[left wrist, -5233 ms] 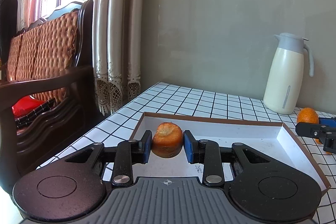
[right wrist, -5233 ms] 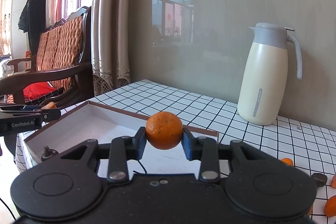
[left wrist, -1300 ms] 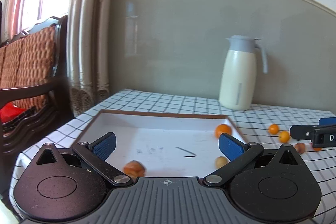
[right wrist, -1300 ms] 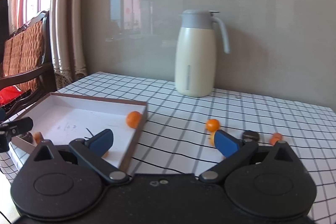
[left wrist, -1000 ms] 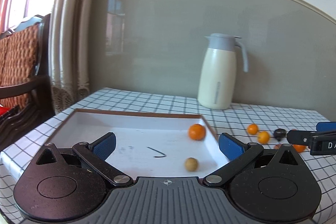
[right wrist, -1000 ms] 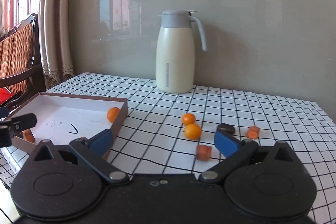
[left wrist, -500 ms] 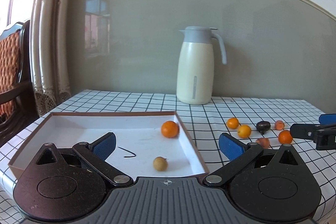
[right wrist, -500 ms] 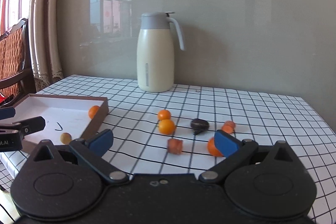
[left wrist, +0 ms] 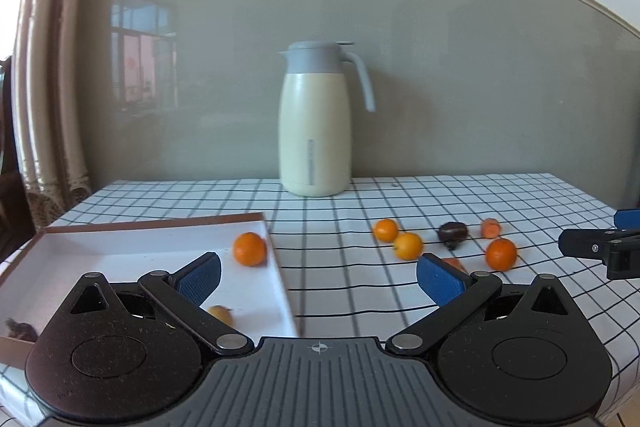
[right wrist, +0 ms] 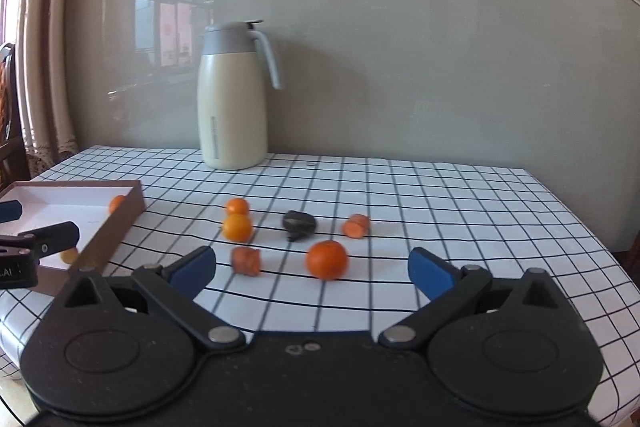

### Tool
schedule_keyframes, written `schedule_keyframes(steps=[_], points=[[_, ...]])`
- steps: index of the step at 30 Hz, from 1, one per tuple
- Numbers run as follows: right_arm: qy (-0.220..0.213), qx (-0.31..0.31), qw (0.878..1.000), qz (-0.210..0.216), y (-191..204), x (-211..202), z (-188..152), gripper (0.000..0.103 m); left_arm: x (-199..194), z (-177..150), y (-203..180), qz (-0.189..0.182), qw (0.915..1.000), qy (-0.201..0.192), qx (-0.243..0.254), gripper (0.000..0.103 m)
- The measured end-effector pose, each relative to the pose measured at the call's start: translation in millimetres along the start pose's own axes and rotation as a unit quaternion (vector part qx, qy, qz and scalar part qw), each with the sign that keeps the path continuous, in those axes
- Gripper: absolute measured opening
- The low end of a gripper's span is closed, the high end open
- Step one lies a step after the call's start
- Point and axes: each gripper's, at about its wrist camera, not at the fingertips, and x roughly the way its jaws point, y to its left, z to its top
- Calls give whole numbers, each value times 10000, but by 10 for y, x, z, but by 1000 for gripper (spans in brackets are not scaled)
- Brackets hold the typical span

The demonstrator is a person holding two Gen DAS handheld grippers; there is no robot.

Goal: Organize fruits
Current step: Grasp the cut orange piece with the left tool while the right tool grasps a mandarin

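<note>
Left wrist view. Left tongs (left wrist: 318, 273) spread wide, blue pads (left wrist: 199, 277) far apart, nothing between them. Desk (left wrist: 344, 199) covered in a white cloth with a black grid. Shallow box (left wrist: 140, 227), brown rim and white floor, sits at 9 o'clock from the tongs' gap. Inside it: one orange (left wrist: 250, 249) against the right wall, and one small yellowish fruit (left wrist: 221, 313) nearer the camera, partly hidden behind the left finger. Dark scrap (left wrist: 18, 329) at the box's near left corner; cannot identify. Loose fruit on the cloth at 1 to 2 o'clock: small orange (left wrist: 385, 230) just beside a yellower one (left wrist: 408, 245), dark fruit (left wrist: 452, 231), reddish piece (left wrist: 491, 228), larger orange (left wrist: 501, 254). Cream jug (left wrist: 316, 121) with grey lid stands upright at 12 o'clock by the wall. Right tongs' tip (left wrist: 600, 247) enters at 3 o'clock.

Right wrist view. Right tongs (right wrist: 312, 269) likewise spread wide and empty. Ahead at 12 o'clock, on the cloth: orange (right wrist: 327, 259), reddish stub (right wrist: 247, 260), yellow-orange fruit (right wrist: 237, 227) touching or just beside a smaller orange (right wrist: 237, 206), dark fruit (right wrist: 299, 221), reddish piece (right wrist: 356, 225). Box (right wrist: 120, 223) at 9 to 10 o'clock; orange (right wrist: 116, 203) visible over its rim. Left tongs' tip (right wrist: 44, 243) over the box's near end. Jug (right wrist: 233, 99) at 11 o'clock. Frame slightly motion-blurred.
</note>
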Motion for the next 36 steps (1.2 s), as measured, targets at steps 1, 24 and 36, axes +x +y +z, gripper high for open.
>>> schedule_keyframes(steps=[1,24,36], points=[[-1,52,10000,18,-35,8,1,97,25,-1,-55,-23,10000,31,30,103],[367,-118,9992,-80,-265,520,37,93,560,-62,-774,-232,9987,365,257,103],[757,249,9967,143,-428,909,-37,72,1085,-69,-1029,-387,9945,888,392,101]])
